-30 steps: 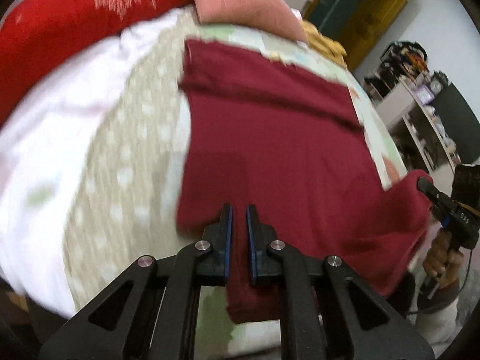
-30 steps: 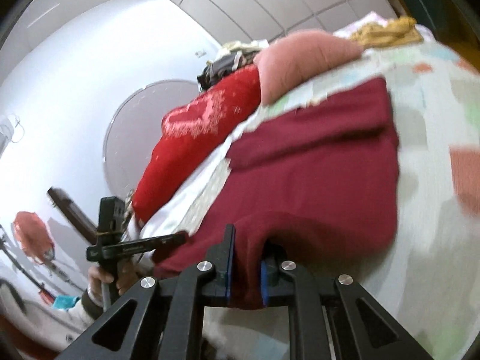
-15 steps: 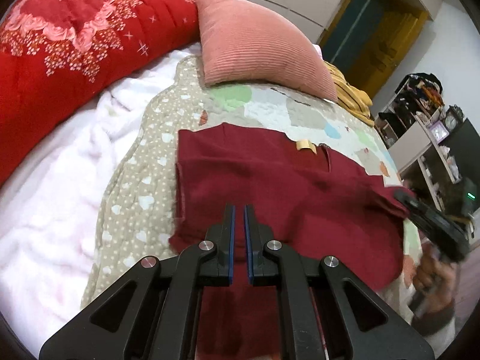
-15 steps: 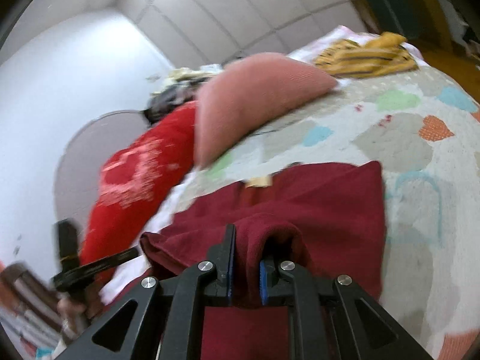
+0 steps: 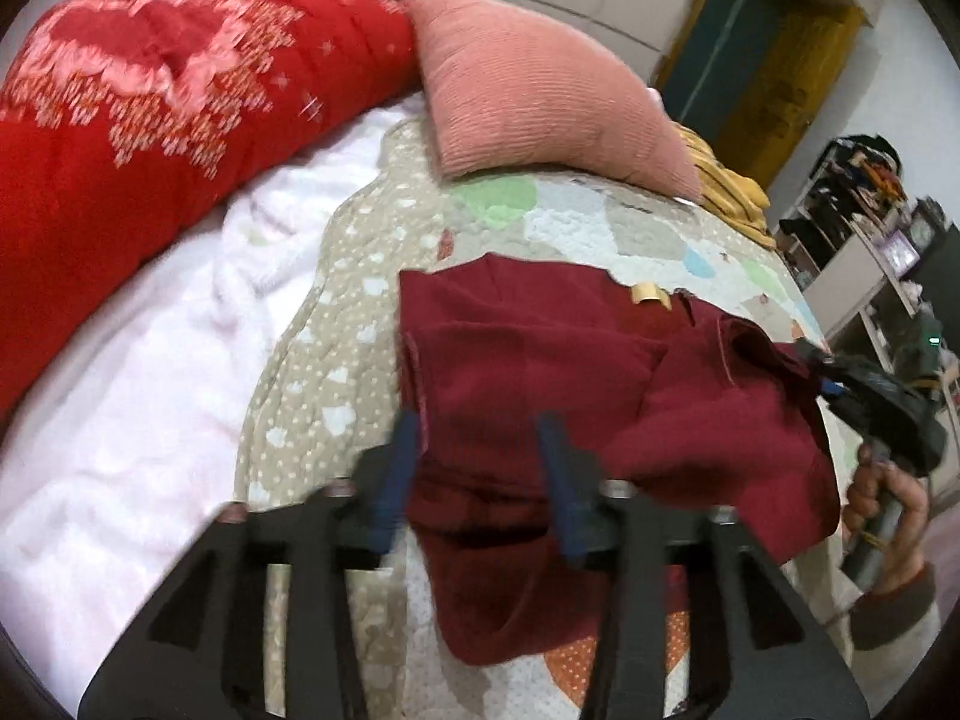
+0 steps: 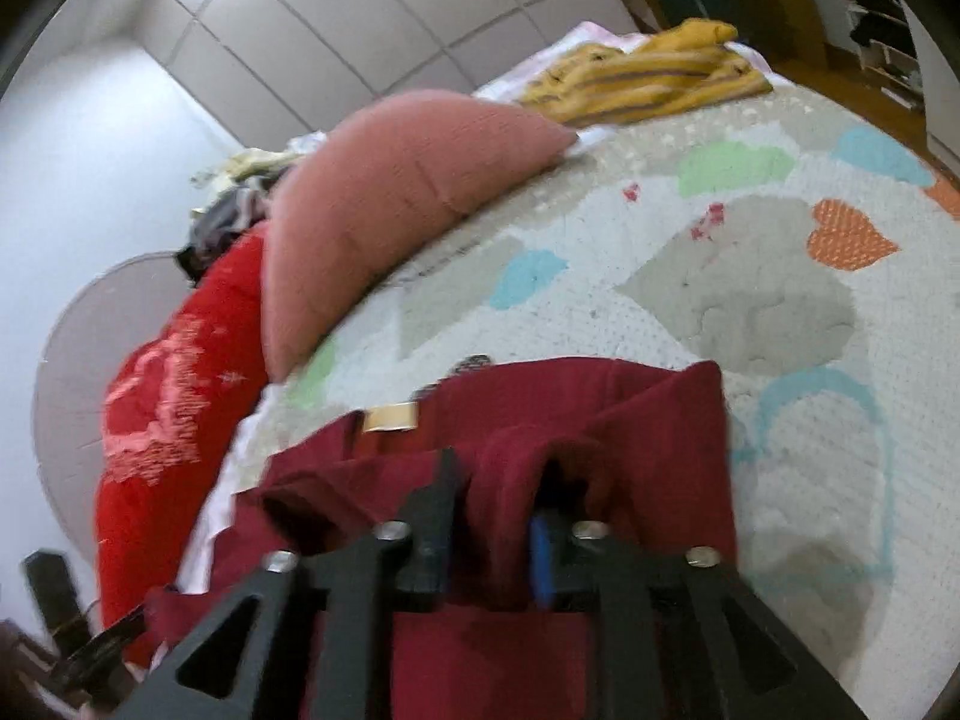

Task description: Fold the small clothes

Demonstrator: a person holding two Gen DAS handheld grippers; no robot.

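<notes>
A dark red garment point(image 5: 540, 360) with a tan label point(image 5: 645, 294) lies folded over on the patchwork quilt point(image 5: 360, 312). My left gripper point(image 5: 480, 456) sits low over its near left edge. Its jaws are opening, and the cloth lies loose between the blue pads without being pinched. In the right wrist view my right gripper point(image 6: 492, 492) is at the garment point(image 6: 600, 420), near the label point(image 6: 390, 420). Its jaws are opening too, with a raised fold of red cloth standing between them. The right gripper point(image 5: 834, 384) also shows at the garment's right corner, held by a hand point(image 5: 888, 510).
A pink ribbed pillow point(image 5: 540, 90) and a red patterned blanket point(image 5: 150, 120) lie at the far side. A white fleece blanket point(image 5: 150, 390) is on the left and a yellow garment point(image 6: 648, 78) beyond the pillow. Shelves point(image 5: 864, 228) and a doorway stand at the right.
Both grippers carried the garment's near edge forward over the rest. The left jaws have sprung apart from shut on the fold, and the right jaws have widened around theirs.
</notes>
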